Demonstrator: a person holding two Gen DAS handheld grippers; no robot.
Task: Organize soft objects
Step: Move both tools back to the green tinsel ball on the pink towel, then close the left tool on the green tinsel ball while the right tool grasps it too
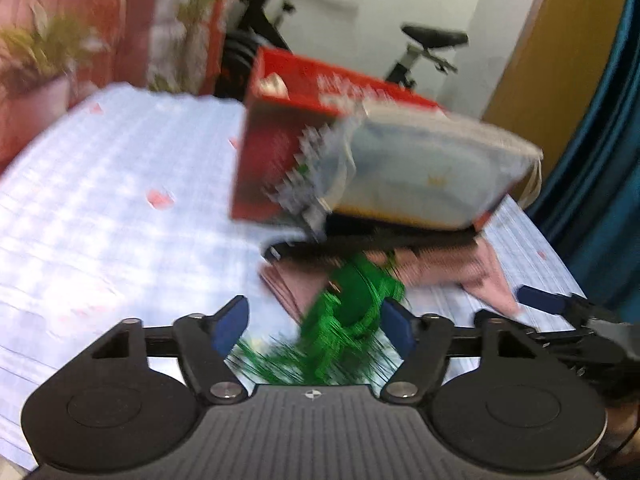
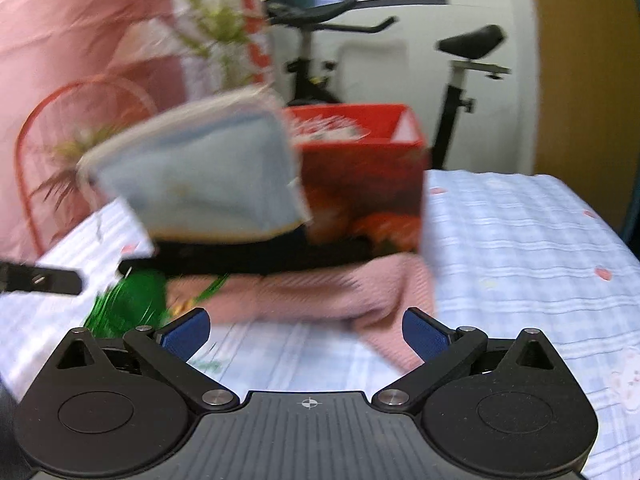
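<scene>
Both views are badly motion-blurred. A bed (image 1: 100, 184) with a pale checked sheet carries the things. The left tool (image 1: 312, 320) is seen spread wide, nothing clamped; a green tinsel-like soft item (image 1: 344, 320) lies between its fingers and against the right-hand pad, but no closure on it is shown, so it is judged released or not yet gripped. The right tool (image 2: 306, 334) is also spread apart and empty, hovering just before a pink knitted cloth (image 2: 320, 292) spread on the bed.

A red box (image 2: 360, 184) stands open-topped behind the cloth, probably meant as the container for the soft things. A pale blue cushion-like item (image 2: 200, 176) is tilted in the air beside the box, above a black flat object (image 2: 248, 260) that sits on the pink cloth; what supports the cushion cannot be told, and blur suggests it is moving. In the left view the same cushion (image 1: 420, 176) covers part of the box (image 1: 276, 136).

Tools are likely held open and low so the next soft item can be taken: green one for the left, pink cloth for the right. An exercise bike (image 2: 460, 76) stands behind, apart from the work.
</scene>
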